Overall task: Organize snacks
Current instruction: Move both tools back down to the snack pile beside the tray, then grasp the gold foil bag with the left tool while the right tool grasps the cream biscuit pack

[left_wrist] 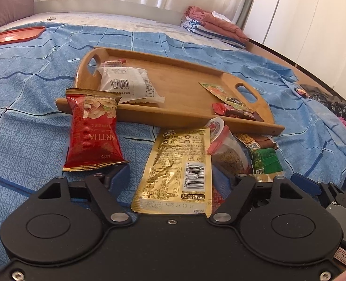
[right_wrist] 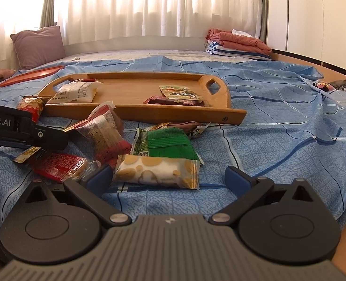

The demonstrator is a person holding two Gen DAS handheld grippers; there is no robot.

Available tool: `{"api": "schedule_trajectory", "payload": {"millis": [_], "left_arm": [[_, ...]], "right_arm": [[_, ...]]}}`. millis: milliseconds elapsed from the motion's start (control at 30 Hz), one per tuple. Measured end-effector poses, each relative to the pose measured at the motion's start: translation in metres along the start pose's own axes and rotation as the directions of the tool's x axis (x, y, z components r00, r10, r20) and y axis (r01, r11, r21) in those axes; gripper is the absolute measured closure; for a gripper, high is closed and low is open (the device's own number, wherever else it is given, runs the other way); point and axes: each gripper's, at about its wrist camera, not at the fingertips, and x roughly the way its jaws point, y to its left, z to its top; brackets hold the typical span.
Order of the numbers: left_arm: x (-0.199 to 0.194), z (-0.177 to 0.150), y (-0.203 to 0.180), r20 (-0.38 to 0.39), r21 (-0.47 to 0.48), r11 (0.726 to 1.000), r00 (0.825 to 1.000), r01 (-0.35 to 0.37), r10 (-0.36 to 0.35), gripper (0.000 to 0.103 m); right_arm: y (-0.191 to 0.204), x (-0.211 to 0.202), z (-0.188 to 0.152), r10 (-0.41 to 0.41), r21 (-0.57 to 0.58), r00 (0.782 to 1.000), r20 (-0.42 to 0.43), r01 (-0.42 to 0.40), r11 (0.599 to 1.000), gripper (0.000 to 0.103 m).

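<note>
Gold pouch (left_wrist: 180,164) lies between the left gripper (left_wrist: 170,175)'s half-closed fingers, grip unclear.

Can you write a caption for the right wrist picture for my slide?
Open right tool faces a cream snack packet on the blue bedspread, before a wooden tray.

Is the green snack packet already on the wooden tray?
No. The green snack packet lies on the blue bedsheet in front of the wooden tray, among other loose snacks.

Left black gripper (left_wrist: 170,175), lower centre of its frame: blue-padded jaws part-closed. Right black-and-grey gripper (right_wrist: 168,178), lower centre: jaws spread wide, gripping nothing.
</note>
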Motion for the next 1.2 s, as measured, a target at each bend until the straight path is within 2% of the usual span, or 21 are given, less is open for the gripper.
{"api": "schedule_trajectory", "payload": {"millis": [167, 533, 833, 867, 900, 1100, 1133, 1200], "left_arm": [[-0.001, 0.0, -0.002, -0.005, -0.014, 1.0, 1.0, 0.017, -0.018, 0.041], [-0.008, -0.004, -0.007, 0.023, -0.033, 0.999, 1.0, -0.002, 0.003, 0.042], [-0.019, -0.004, -0.018, 0.086, 0.029, 0.998, 0.995, -0.06, 0.057, 0.043], [-0.02, -0.003, -0.019, 0.091, 0.033, 0.998, 0.995, -0.052, 0.049, 0.071], [-0.021, -0.002, -0.018, 0.088, 0.036, 0.998, 0.995, -0.043, 0.039, 0.077], [-0.018, -0.002, -0.021, 0.073, 0.054, 0.998, 0.997, -0.044, 0.04, 0.073], [-0.017, -0.003, -0.021, 0.073, 0.052, 0.998, 0.996, -0.044, 0.04, 0.07], [-0.015, -0.003, -0.019, 0.061, 0.043, 0.998, 0.998, -0.036, 0.034, 0.051]], "right_arm": [[0.001, -0.001, -0.001, -0.004, 0.005, 1.0, 0.002, 0.004, 1.0, 0.0], [0.001, -0.009, -0.002, 0.009, 0.004, 1.0, 0.01, -0.009, 1.0, 0.0], [0.003, -0.021, 0.0, 0.055, 0.022, 0.998, 0.019, -0.055, 0.998, 0.014], [0.003, -0.021, 0.001, 0.057, 0.026, 0.998, 0.018, -0.058, 0.998, 0.015], [0.003, -0.02, 0.002, 0.06, 0.031, 0.998, 0.018, -0.06, 0.998, 0.016], [0.001, -0.016, 0.007, 0.061, 0.046, 0.998, 0.004, -0.061, 0.997, 0.026], [0.0, -0.016, 0.007, 0.062, 0.05, 0.998, 0.003, -0.062, 0.997, 0.026], [-0.001, -0.016, 0.007, 0.065, 0.055, 0.998, 0.002, -0.065, 0.996, 0.026]]}}
